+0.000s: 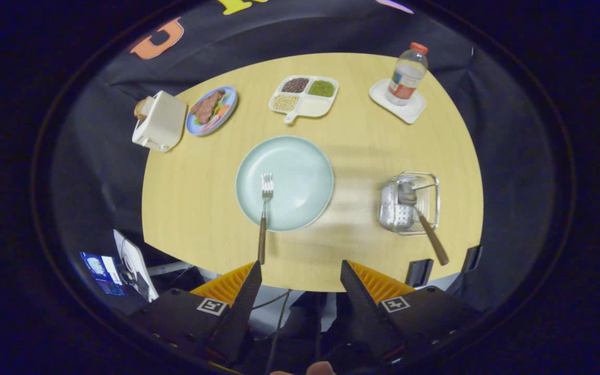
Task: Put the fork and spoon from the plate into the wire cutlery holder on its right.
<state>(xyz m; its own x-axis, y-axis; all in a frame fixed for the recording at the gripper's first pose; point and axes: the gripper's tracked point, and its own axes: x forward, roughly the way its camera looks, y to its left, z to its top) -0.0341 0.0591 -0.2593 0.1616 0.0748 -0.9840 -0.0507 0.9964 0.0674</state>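
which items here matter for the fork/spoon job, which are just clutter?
Job: fork on the plate; spoon already in the wire cutlery holder; gripper, open, short of the table.

Clutter: toaster, meat plate, divided tray, bottle on its coaster.

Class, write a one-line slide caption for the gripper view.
Open tongs above the table: fork on the plate, spoon already in the wire cutlery holder.
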